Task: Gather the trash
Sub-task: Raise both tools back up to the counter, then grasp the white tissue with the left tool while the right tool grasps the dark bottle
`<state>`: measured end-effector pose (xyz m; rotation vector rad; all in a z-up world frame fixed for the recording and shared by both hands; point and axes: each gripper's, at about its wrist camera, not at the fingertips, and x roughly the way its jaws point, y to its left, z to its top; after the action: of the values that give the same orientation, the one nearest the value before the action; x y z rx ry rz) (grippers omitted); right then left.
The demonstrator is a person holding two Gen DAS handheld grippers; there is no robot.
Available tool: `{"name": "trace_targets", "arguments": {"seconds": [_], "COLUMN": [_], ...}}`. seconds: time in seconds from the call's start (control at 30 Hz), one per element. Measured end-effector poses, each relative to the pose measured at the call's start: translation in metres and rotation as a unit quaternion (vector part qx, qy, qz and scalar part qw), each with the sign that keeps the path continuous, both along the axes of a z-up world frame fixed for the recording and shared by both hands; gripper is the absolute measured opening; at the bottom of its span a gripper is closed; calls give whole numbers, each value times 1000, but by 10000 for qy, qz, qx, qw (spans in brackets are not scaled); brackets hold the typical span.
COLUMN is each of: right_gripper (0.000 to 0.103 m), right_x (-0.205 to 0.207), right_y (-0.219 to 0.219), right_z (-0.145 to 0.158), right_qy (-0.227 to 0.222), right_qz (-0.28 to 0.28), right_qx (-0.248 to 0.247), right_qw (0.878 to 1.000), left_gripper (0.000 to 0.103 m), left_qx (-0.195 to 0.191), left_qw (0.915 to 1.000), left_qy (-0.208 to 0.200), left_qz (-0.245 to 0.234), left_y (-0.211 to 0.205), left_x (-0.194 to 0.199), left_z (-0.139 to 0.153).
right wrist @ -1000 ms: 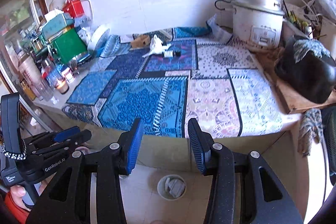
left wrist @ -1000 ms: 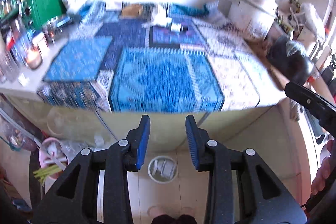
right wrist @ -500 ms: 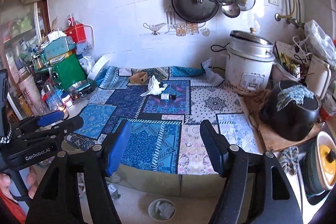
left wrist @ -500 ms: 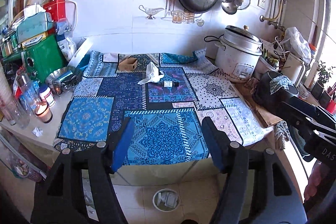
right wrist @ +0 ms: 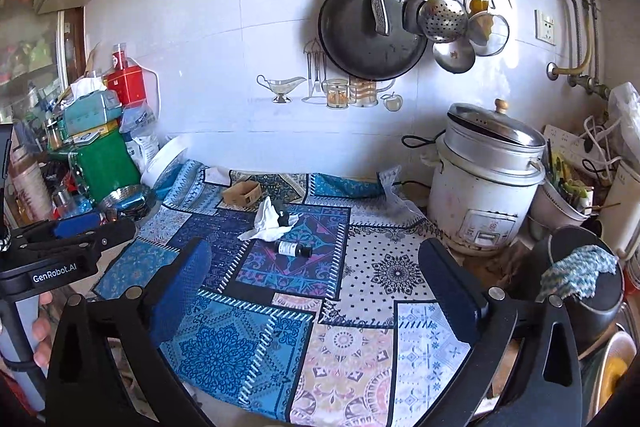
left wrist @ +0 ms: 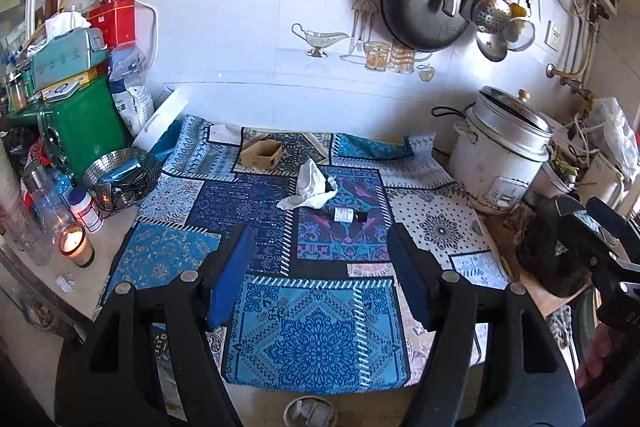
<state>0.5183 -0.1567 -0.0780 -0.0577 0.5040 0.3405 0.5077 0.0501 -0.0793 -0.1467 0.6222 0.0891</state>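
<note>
Left gripper [left wrist: 320, 275] pitched down over patchwork cloth [left wrist: 316, 331], jaws apart, just opened, empty. Right gripper [right wrist: 316, 291] same pose, jaws spread wider, empty. Trash at 12 o'clock: one crumpled tissue [left wrist: 310, 187], one small bottle [left wrist: 346, 215], one cardboard box [left wrist: 260, 153]

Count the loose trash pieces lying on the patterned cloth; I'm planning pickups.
3: an open brown cardboard box near the wall, a crumpled white tissue mid-cloth, and a small dark bottle lying beside it.

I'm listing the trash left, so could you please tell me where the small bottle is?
The small dark bottle lies on its side mid-counter on the patterned cloth, just in front of the crumpled tissue.
</note>
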Motion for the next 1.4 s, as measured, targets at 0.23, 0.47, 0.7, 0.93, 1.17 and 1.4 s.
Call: {"name": "trace_targets", "arguments": {"seconds": [0.23,0.47,0.7,0.93,1.17,1.4], "right_gripper": [103,103,103,91,74,55], "right_x": [74,138,192,242,266,275], "right_y": [-5,13,68,115,141,150], "right_z": [-14,-51,-114,-183,-212,-223], "right_qy": [464,807,1501,2530,2838,3153], "right_qz": [379,327,457,762,1131,1487], "right_qx": [284,167,-596,-588,-1107,-1223], "right_qw": [9978,9961,9858,9627,9457,9293], "left_gripper": [68,68,68,68,68,68], "left_qx": [-22,-6,60,-33,9,-255], "left_qw": [9989,9983,9959,9887,9809,9749], "left_qy": [119,439,905,1483,1881,2088], "left_qz": [448,380,-31,-212,-488,-734], "left_y": [10,32,69,101,106,104], "left_x": [53,112,179,230,261,292], "left_z": [-11,-38,-71,-115,-148,-167]}}
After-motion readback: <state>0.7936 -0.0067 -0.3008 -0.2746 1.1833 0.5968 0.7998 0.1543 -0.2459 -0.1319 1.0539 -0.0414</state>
